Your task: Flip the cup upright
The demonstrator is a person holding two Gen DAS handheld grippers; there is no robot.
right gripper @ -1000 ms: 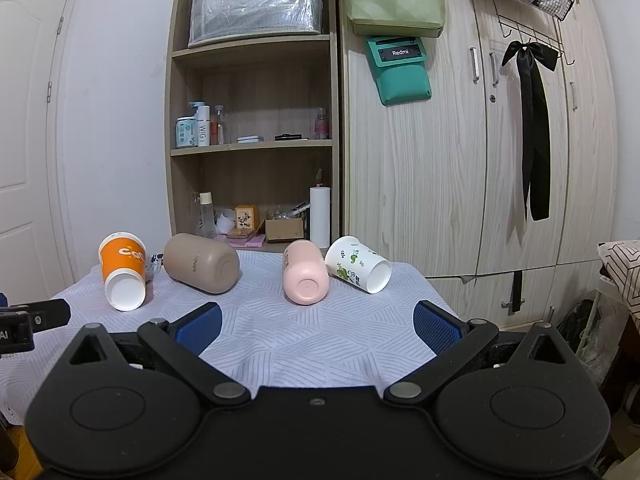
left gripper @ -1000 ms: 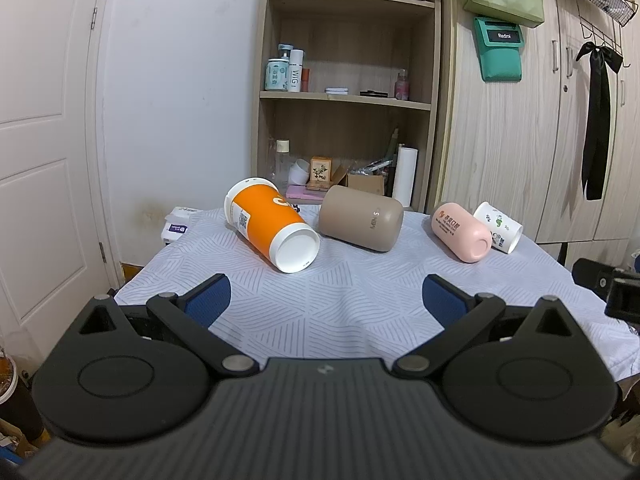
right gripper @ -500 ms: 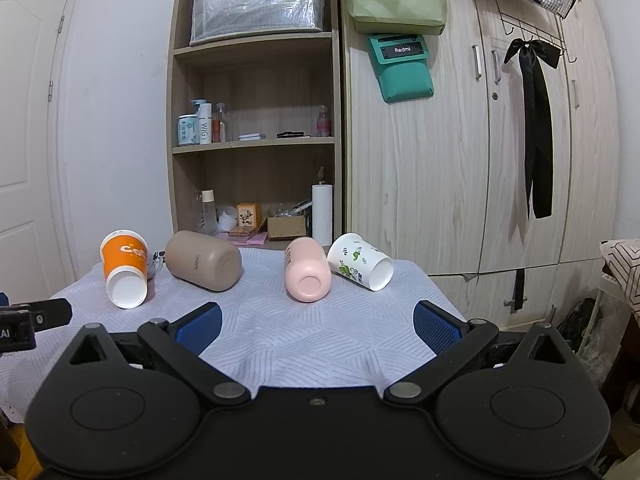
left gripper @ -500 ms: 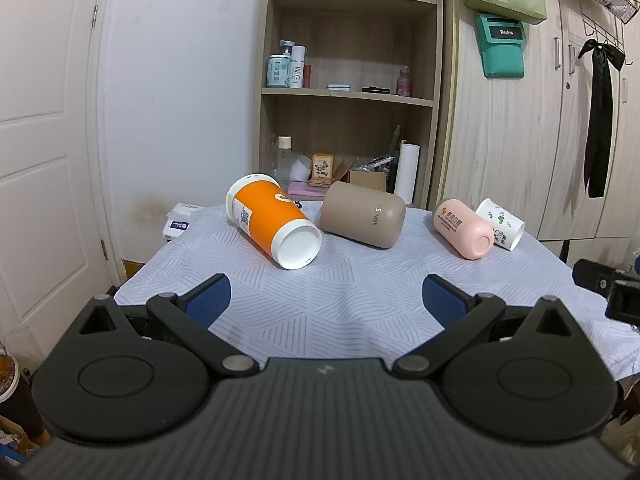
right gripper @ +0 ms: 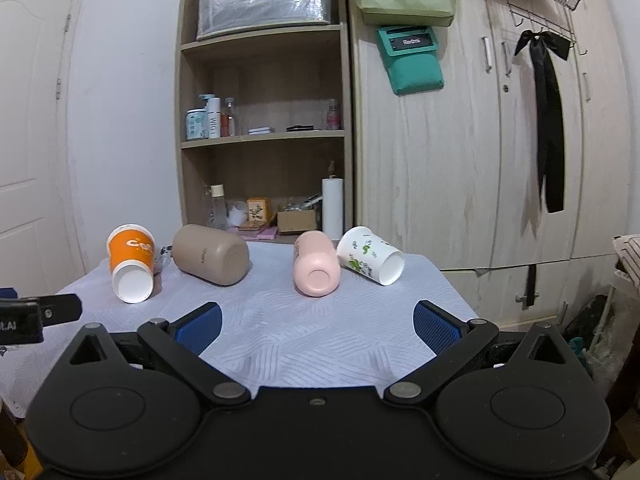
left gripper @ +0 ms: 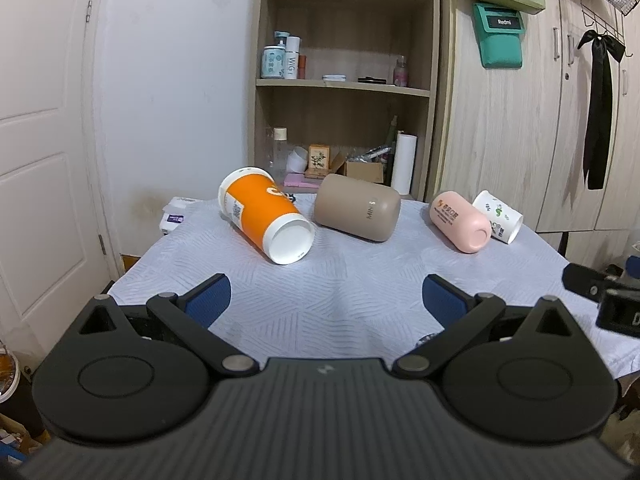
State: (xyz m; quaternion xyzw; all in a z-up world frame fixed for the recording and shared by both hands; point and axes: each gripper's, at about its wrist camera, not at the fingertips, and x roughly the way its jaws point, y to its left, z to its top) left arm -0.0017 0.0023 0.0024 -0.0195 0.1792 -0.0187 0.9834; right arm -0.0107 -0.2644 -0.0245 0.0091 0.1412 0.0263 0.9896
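Several cups lie on their sides on a table with a pale patterned cloth (left gripper: 352,280). From left to right they are an orange paper cup (left gripper: 264,216) (right gripper: 132,262), a tan cup (left gripper: 358,212) (right gripper: 210,254), a pink cup (left gripper: 460,220) (right gripper: 316,268) and a white cup with green print (left gripper: 498,216) (right gripper: 370,256). My left gripper (left gripper: 326,294) is open and empty, near the table's front edge, short of the orange and tan cups. My right gripper (right gripper: 316,322) is open and empty, short of the pink cup.
A wooden shelf unit (right gripper: 264,128) with bottles and boxes stands behind the table. Wardrobe doors (right gripper: 500,140) are to the right, a white door (left gripper: 40,160) to the left. A small white box (left gripper: 174,216) lies at the table's far left corner.
Both grippers have risen slightly and edged toward the table, so the cups sit a little lower in view. The jaws stay open. The cups have not moved.
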